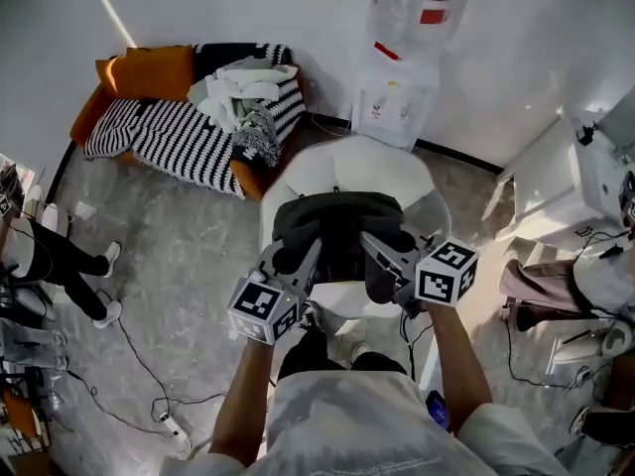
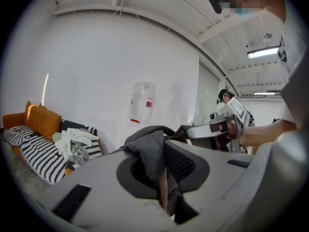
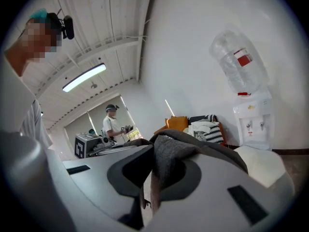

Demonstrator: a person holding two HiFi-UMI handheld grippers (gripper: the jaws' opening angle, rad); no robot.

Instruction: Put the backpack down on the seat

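A dark grey backpack (image 1: 337,228) hangs over the round white seat (image 1: 417,181) in the head view, carried between both grippers. My left gripper (image 1: 295,259) is shut on a fold of its grey fabric (image 2: 150,154) at the backpack's left side. My right gripper (image 1: 382,254) is shut on the fabric (image 3: 170,164) at its right side. In each gripper view the cloth bunches up between the jaws and hides the fingertips. The backpack's underside is hidden, so contact with the seat cannot be told.
An orange sofa (image 1: 149,75) with striped cushions and clothes stands at the back left. A water dispenser (image 1: 397,87) stands against the wall behind the seat. White equipment (image 1: 566,181) is at the right. Cables (image 1: 149,385) trail on the floor, and a seated person's legs (image 1: 69,266) show at left.
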